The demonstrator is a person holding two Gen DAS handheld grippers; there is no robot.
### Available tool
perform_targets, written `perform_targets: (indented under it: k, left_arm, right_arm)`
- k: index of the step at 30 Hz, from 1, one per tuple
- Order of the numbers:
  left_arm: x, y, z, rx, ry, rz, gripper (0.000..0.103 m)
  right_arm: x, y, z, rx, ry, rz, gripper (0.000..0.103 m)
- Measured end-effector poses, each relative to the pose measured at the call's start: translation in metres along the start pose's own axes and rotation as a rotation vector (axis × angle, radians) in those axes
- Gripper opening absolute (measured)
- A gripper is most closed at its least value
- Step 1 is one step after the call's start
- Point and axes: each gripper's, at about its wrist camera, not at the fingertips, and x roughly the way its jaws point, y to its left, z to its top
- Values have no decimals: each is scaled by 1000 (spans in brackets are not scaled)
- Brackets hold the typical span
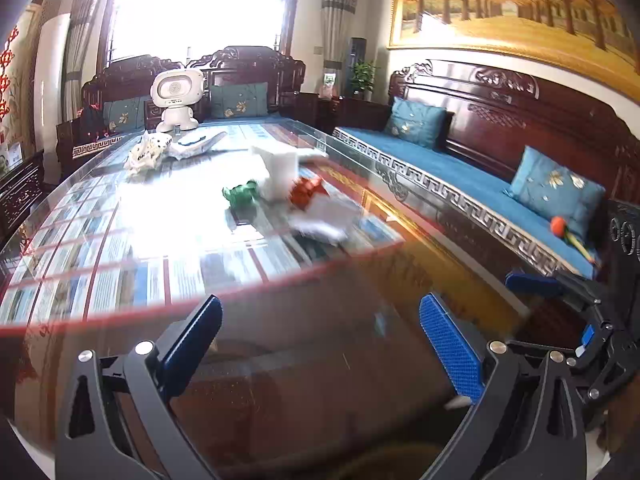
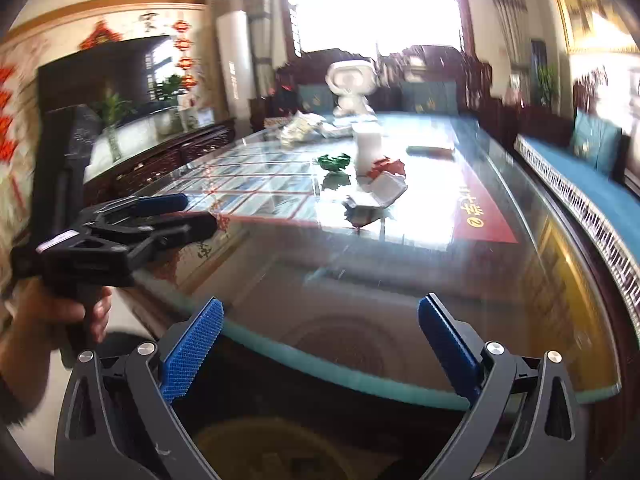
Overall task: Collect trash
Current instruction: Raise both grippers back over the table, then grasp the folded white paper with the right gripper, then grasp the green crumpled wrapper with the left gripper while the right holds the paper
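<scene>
Blue ribbed pads line both tools. The left gripper (image 1: 320, 340) hangs over the near end of the glass-topped bench (image 1: 120, 248) with its fingers spread wide apart and nothing between them. The right gripper (image 2: 320, 340) is just as wide apart and empty, held a little off the bench's rounded near edge; in its view the left gripper shows at the left, gripped by a hand (image 2: 60, 312).

Further out, near the middle of the bench, the trash lies in a loose cluster: a crumpled green wrapper (image 1: 240, 195), a crumpled red wrapper (image 1: 305, 194) and a crumpled white paper (image 1: 326, 220) in front of it. A white upright carton (image 1: 280, 172) stands between the green and red pieces, touching or nearly so; blur hides which. Beyond them, toward the far end, sit a crumpled printed white bag (image 1: 145, 153) and a white toy robot (image 1: 177, 96). Along the right runs a carved dark-wood sofa with blue cushions (image 1: 460, 172).
</scene>
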Motion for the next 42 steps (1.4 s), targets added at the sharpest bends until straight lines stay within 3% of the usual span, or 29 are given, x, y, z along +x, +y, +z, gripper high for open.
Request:
perform_targets:
  k: [3,6,13,23,25,27,32,42]
  left_arm:
    - [34,13,21,-6,31,33,99]
    - [71,27,36,-39,92,8,99]
    - [143,58,62,-55,185,18,99]
    - [170,80,80,-74,191,8,99]
    - [170,85,80,-90,185,8,99]
    - [170,88,80,-98,181,11,99]
    - [176,90,84,-81,187,24,99]
    - [216,99,108,-58,225,105,99]
  right_arm:
    - [31,-31,25,149,47,75,95]
    - [58,-50,49,216,80,6,95]
    - [137,-76,87,199,196,-65,94]
    - [192,-85,107,162,267,-50,56]
    - [194,-79,106,126,265,-56,41]
    - [193,-79,105,127,251,7,16]
    - [178,-72,107,72,186,17,6]
    - [166,-69,111,37,160,48,6]
